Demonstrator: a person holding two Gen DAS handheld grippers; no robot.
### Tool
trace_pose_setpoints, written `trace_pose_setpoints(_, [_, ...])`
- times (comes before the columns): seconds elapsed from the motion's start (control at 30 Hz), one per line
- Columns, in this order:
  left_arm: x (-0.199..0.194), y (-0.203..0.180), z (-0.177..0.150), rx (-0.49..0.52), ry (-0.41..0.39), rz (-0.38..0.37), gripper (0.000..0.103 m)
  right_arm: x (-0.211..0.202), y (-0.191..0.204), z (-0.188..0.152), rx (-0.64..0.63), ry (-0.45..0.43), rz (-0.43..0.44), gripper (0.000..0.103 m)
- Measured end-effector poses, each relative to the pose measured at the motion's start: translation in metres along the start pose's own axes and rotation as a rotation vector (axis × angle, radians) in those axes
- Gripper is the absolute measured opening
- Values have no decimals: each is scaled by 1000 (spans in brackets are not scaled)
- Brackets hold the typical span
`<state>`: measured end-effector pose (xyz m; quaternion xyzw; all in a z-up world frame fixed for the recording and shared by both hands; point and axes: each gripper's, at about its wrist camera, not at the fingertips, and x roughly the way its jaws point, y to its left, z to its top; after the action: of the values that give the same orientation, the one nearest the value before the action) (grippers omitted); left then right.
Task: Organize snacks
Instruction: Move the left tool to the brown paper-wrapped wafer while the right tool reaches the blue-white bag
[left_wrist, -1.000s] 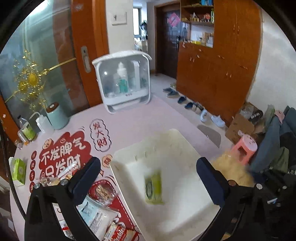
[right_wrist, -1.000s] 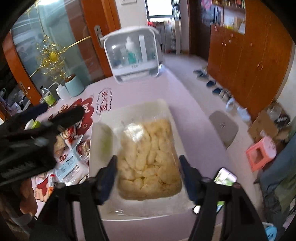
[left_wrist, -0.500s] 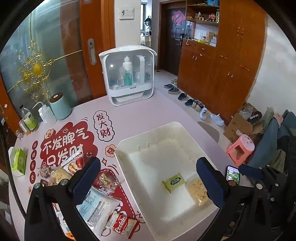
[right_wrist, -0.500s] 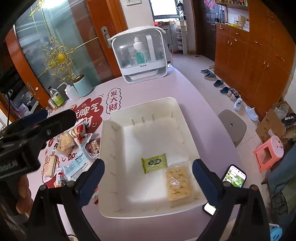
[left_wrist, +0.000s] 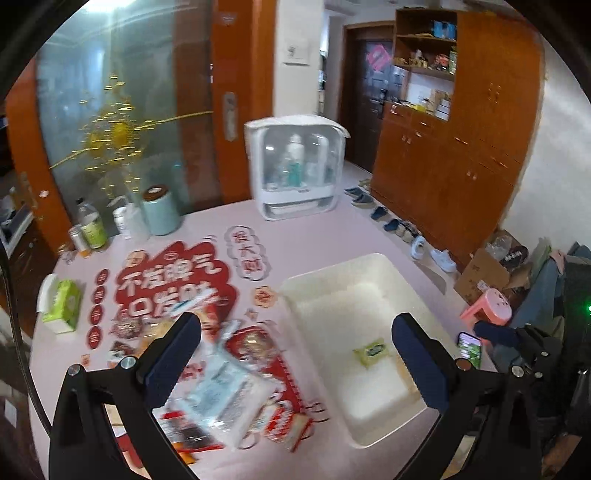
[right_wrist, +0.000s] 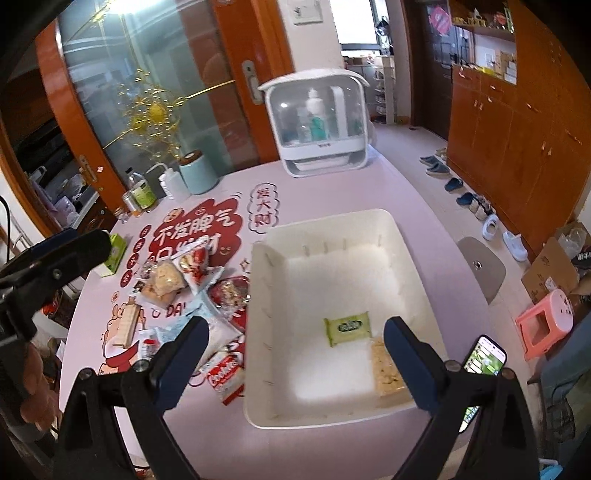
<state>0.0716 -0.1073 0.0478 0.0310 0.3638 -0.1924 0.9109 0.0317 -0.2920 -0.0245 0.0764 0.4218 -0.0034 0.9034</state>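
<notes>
A white bin (right_wrist: 332, 218) sits on the pink table. Inside it lie a green packet (right_wrist: 347, 325) and, at the near right corner, a clear bag of yellow puffs (right_wrist: 386, 369). My right gripper (right_wrist: 295, 325) hangs above the bin's near end, open, with nothing between its fingers. My left gripper (left_wrist: 295, 321) is also open and empty, hovering between the bin (left_wrist: 332, 266) and a blurred pile of snack packets (left_wrist: 229, 387). In the right wrist view that pile (right_wrist: 177, 284) lies left of the bin, and the left gripper (right_wrist: 70, 251) shows at the left edge, held by a hand.
At the table's far side stand a white clear-fronted cabinet (right_wrist: 317, 125), a teal canister (right_wrist: 197, 173) and small bottles (right_wrist: 142, 192). A green tissue box (left_wrist: 62, 304) lies far left. A phone (right_wrist: 484, 360) rests near the right table edge, a pink stool (right_wrist: 546, 321) beyond it.
The right gripper opened, left the bag of puffs in the bin and drew back. The green packet settled in the bin. The left gripper swung left toward the snack pile.
</notes>
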Motion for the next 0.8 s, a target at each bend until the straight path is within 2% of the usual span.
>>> trace_pose_setpoints(0.13, [-29, 45, -6, -28, -24, 70, 103, -7, 31, 0, -42, -24, 3, 96])
trace_pose_setpoints(0.37, [-85, 146, -15, -106, -95, 243, 103, -14, 92, 10, -125, -70, 18, 96])
trace_pose_setpoints(0.53, [-108, 212, -23, -183, -126, 350, 103, -9, 137, 19, -170, -106, 4, 96])
trace_pose_setpoints(0.67, [-108, 257, -34, -233, -105, 347, 103, 5, 166, 20, -174, -97, -6, 96])
trace_pose_setpoints(0.8, [-83, 297, -51, -261, -35, 314, 103, 33, 181, 17, -145, -27, 17, 96])
